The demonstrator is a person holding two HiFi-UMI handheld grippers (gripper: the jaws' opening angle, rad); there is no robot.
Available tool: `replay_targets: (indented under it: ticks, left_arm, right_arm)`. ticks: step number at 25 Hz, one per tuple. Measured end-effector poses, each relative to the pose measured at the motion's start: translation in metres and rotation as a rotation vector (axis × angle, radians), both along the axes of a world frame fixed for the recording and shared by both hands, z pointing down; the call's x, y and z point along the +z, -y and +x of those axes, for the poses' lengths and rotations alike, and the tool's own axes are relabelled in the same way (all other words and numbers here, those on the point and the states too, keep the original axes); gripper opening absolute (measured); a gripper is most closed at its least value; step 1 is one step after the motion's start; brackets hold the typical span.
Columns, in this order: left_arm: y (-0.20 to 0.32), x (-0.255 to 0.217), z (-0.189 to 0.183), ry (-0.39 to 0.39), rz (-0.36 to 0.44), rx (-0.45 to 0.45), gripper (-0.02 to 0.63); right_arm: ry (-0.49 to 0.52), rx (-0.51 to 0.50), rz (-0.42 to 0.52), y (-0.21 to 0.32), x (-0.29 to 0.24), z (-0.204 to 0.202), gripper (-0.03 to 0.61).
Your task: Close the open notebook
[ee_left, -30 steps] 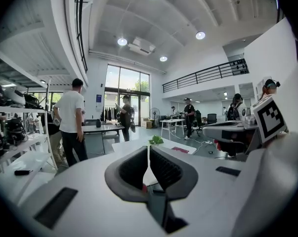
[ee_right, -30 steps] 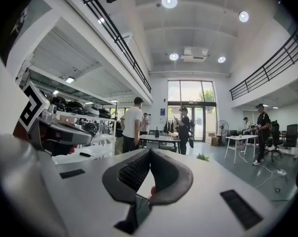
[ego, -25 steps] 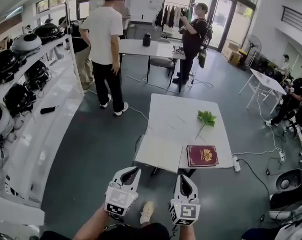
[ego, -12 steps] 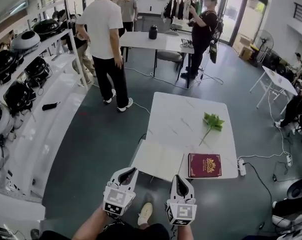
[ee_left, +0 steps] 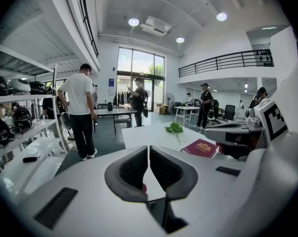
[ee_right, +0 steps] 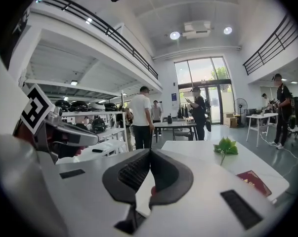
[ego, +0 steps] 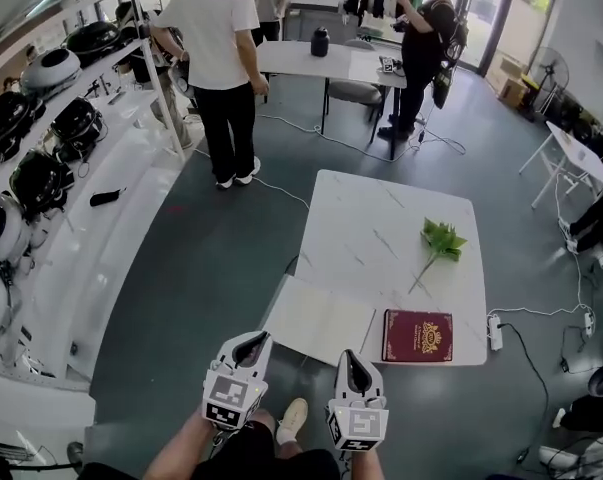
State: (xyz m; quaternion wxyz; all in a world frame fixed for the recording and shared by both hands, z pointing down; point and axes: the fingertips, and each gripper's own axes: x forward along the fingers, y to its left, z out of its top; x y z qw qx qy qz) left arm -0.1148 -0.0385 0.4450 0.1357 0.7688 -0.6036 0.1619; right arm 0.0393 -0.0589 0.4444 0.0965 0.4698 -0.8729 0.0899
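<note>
Maroon notebook (ego: 418, 335), gold emblem on top, lying flat with the cover up, so from the head view it looks shut already. It's on the near right corner of the white table (ego: 381, 218), ahead and right of the right gripper (ego: 353, 360) fingers and well apart from them. Its long axis runs along the table's near edge. The left gripper (ego: 251, 340) is beside the right one. A white panel (ego: 321, 318) sits just ahead of both; can't tell if it's pages or tabletop.

Left gripper view: fingers pressed together with nothing between them, notebook ahead to the right.

Right gripper view: same deal, fingers together and empty, notebook low right, green sprig (ee_right: 226, 146) further back.
</note>
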Motion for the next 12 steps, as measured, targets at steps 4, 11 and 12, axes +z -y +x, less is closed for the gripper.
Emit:
replay_targets:
  ticks: [4,11,12]
  left_arm:
    - [0.014,0.019,-0.007,-0.002,-0.032,0.003,0.032]
    - [0.034,0.083,-0.027,-0.024,-0.145,0.01,0.032]
    - [0.037,0.092,-0.03,-0.027,-0.159,0.017,0.032]
  right_arm:
    - [0.001,0.003,-0.036,0.013,0.02,-0.007,0.017]
    - [-0.023,0.011,-0.117,0.031,0.071,-0.029,0.017]
    - [-0.025,0.018,-0.126,0.034,0.079,-0.032,0.017]
